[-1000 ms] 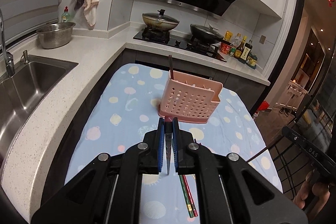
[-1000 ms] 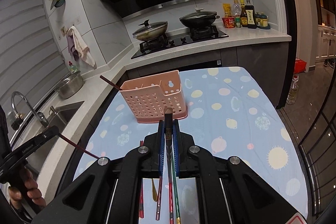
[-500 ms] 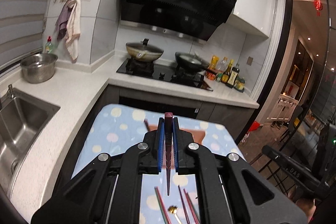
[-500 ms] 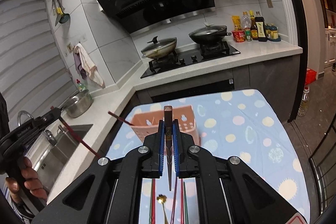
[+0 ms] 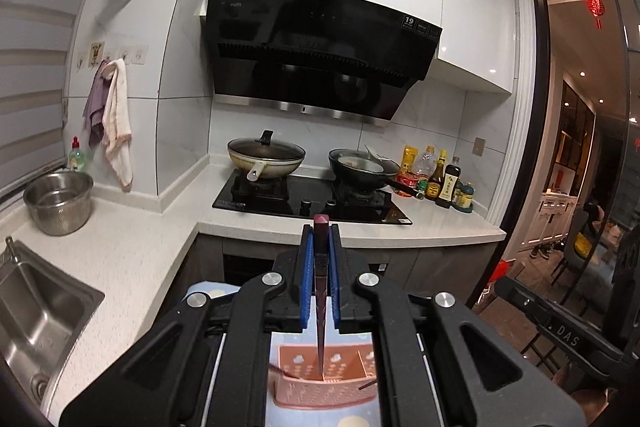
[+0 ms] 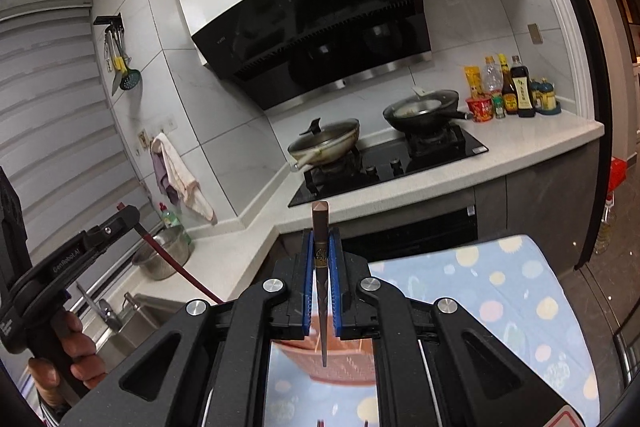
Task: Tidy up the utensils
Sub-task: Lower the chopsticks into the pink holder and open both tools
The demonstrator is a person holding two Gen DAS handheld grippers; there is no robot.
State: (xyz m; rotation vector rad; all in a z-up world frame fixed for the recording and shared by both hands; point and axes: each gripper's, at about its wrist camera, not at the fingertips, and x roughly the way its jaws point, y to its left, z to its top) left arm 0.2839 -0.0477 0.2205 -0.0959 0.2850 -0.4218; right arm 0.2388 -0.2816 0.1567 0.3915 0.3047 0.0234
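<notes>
My left gripper (image 5: 320,239) is shut on a dark red chopstick (image 5: 320,291). The chopstick hangs tip down, its point just over the pink perforated utensil basket (image 5: 324,383) below. My right gripper (image 6: 321,243) is shut on a brown chopstick (image 6: 321,267), also tip down above the same basket (image 6: 344,367). The left gripper with its red chopstick (image 6: 168,255) shows at the left of the right wrist view. The right gripper's body (image 5: 560,323) shows at the right edge of the left wrist view. Another chopstick end (image 5: 368,384) leans in the basket.
The basket stands on a table with a blue dotted cloth (image 6: 520,291). Behind it run a white counter (image 5: 132,247), a sink (image 5: 36,311), a steel bowl (image 5: 58,201), a stove with two pans (image 5: 266,155) and sauce bottles (image 5: 440,179). More utensil tips (image 6: 320,423) lie on the cloth.
Both grippers have risen and tilted up, each carrying its chopstick. The basket has dropped from mid-view to below the fingers, and the loose utensils on the cloth are almost out of view.
</notes>
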